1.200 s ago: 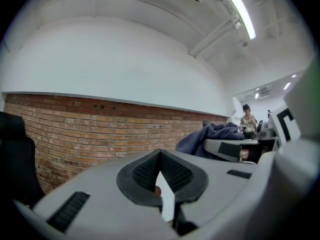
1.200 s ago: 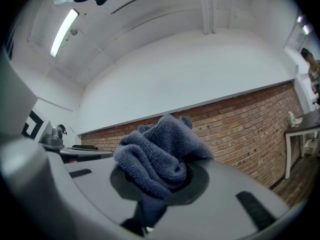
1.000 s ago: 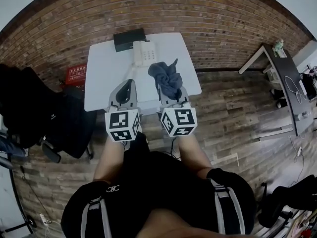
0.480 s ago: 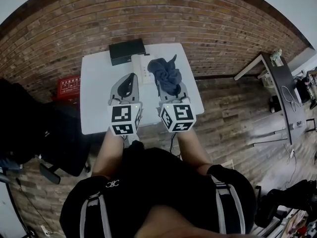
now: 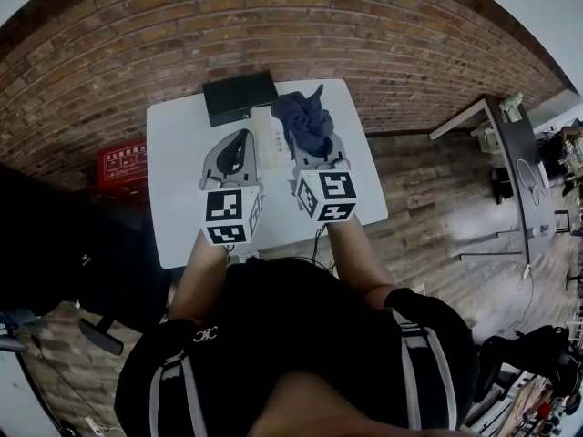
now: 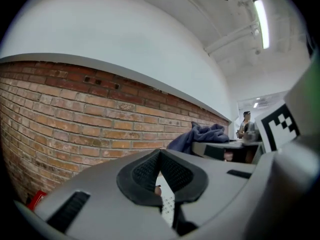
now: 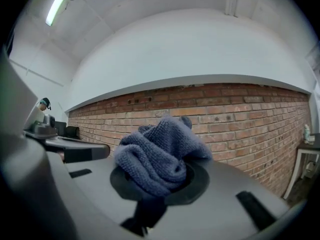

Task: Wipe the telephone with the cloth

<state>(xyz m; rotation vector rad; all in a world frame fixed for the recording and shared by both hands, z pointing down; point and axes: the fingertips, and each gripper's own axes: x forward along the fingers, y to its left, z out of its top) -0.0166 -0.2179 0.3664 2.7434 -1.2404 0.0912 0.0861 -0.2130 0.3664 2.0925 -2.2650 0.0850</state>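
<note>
Head view showed us our right gripper point(image 5: 316, 153) clamped on the crumpled blue-grey cloth point(image 5: 305, 124), just beside the white telephone point(image 5: 267, 137) on the table point(image 5: 173, 180). Only the left gripper view showed us our left gripper point(image 6: 159, 156) closed and empty, with the telephone's keypad below it.

Office; white desk point(image 5: 173, 198), telephone point(image 5: 268, 135), brick wall point(image 5: 137, 35).

- Red brick wall point(image 5: 273, 21) behind 1 white table point(image 5: 178, 176).
- Wood-plank floor point(image 5: 428, 189); dark desk point(image 5: 512, 167) right, red crate point(image 5: 120, 165) left.
- White upper wall point(image 6: 125, 39); ceiling tube light point(image 6: 260, 15).
</note>
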